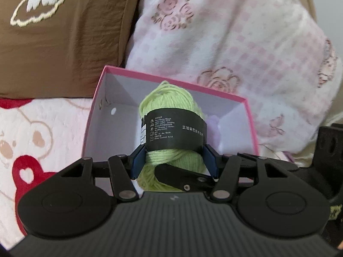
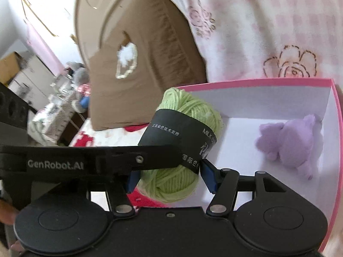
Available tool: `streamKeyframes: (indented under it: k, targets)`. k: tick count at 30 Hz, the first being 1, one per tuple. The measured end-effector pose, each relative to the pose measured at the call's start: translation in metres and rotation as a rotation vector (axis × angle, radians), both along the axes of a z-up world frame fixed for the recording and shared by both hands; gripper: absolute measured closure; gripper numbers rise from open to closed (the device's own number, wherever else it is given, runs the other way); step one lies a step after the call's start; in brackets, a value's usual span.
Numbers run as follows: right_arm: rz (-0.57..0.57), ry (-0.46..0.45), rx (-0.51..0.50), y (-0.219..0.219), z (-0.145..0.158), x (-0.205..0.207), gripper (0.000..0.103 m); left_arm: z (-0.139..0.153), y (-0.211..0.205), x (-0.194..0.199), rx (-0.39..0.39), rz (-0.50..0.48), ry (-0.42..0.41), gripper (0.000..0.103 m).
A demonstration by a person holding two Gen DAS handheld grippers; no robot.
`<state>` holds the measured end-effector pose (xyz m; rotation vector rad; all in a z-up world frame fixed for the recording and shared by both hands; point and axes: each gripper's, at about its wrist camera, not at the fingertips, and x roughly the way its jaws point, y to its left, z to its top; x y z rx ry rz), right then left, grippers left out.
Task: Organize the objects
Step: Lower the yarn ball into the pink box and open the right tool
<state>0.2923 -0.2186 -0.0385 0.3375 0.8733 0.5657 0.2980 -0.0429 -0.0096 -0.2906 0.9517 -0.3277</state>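
- Our left gripper (image 1: 174,157) had its fingers (image 1: 137,160) closed on the green yarn ball (image 1: 169,102); our right gripper (image 2: 169,175) bracketed the same ball, contact unclear.
- We held it over the pink box (image 2: 334,128), near the purple plush toy (image 2: 289,139).
- Next, we judged, lower and release.

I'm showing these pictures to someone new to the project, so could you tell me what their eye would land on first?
First, the light green yarn ball with its black paper band, clamped between the blue pads of both the left gripper and the right gripper, over the near edge of the pink box. Next, the small purple plush toy lying alone on the box's white floor toward its right side. Behind the box sit a brown pillow and pink floral bedding.
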Motion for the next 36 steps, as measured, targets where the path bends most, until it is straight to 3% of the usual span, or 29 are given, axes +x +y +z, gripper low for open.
streamKeyframes:
  k: [7, 16, 22, 26, 29, 32, 36]
  targets:
    - [-0.031, 0.008, -0.058, 0.008, -0.028, 0.024, 0.039, -0.036, 0.01, 0.023, -0.05, 0.034, 0.034, 0.047]
    - [-0.031, 0.088, -0.16, 0.025, -0.05, 0.046, 0.039, -0.067, 0.021, 0.035, -0.105, 0.087, 0.086, 0.047]
    - [-0.052, 0.11, -0.178, 0.024, -0.063, 0.058, 0.04, -0.07, 0.006, 0.049, -0.013, 0.049, 0.11, 0.048]
    - [-0.065, 0.154, -0.174, 0.024, -0.069, 0.062, 0.04, -0.067, 0.0, 0.05, 0.046, 0.033, 0.08, 0.048]
    - [-0.062, 0.13, -0.178, 0.023, -0.066, 0.061, 0.037, -0.067, 0.0, 0.052, 0.058, 0.026, 0.078, 0.054]
    - [-0.047, 0.165, -0.174, 0.021, -0.065, 0.06, 0.035, -0.069, -0.001, 0.055, 0.055, 0.031, 0.077, 0.054]
    - [-0.019, 0.124, -0.263, 0.024, -0.065, 0.046, 0.035, -0.071, 0.004, 0.06, 0.007, 0.048, 0.08, 0.054]
